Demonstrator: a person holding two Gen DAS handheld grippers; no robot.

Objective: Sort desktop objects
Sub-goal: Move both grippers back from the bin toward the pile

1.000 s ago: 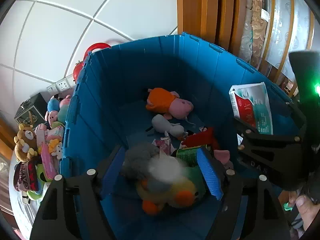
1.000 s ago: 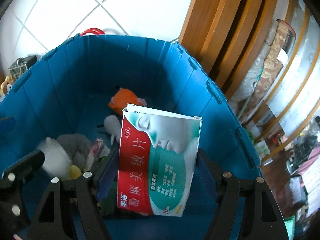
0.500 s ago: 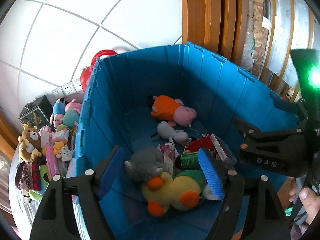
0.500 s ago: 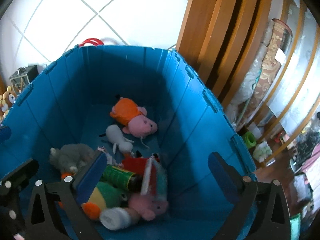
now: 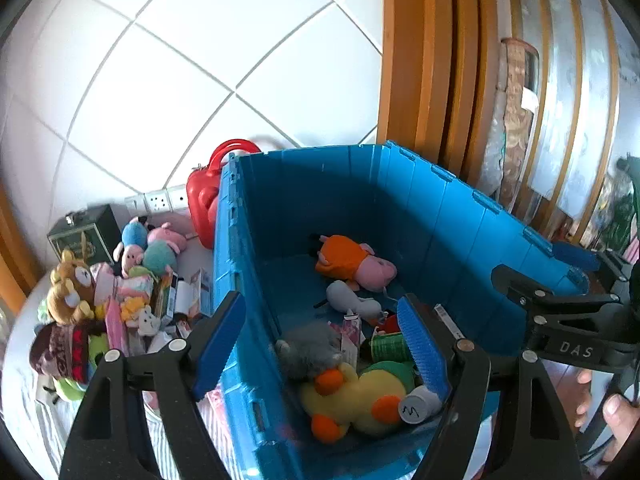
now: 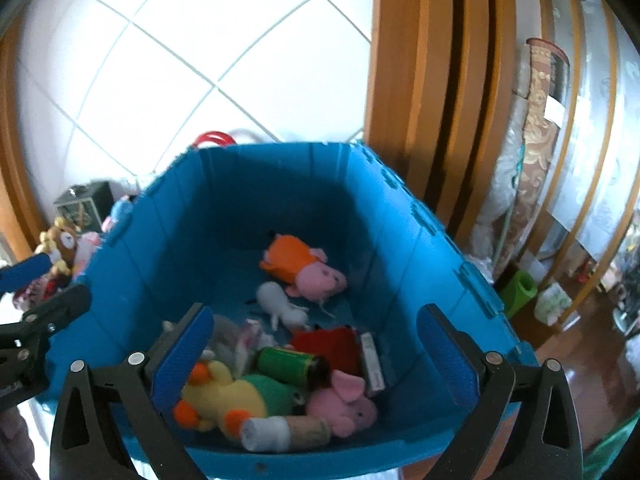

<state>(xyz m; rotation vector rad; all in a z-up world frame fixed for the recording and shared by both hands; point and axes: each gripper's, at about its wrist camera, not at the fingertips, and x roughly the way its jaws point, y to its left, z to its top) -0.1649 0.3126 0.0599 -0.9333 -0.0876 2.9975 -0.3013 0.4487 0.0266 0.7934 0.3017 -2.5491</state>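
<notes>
Blue ribbed bin (image 6: 168, 264), toys heaped at 6 o'clock (yellow duck (image 6: 224, 396) nearest); both grippers' fingers (image 5: 420, 348) (image 6: 444, 356) spread, empty.

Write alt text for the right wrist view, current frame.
The open, empty right gripper hovers over a blue bin holding plush toys: an orange-dressed pig, a yellow duck, a green can. White tiled wall behind.

Both wrist views aimed steeply down into bin (image 5: 460, 216) (image 6: 132, 272), close above rim. Bin interior shared. Left view offset, toy pile (image 5: 100, 292) at left.
</notes>
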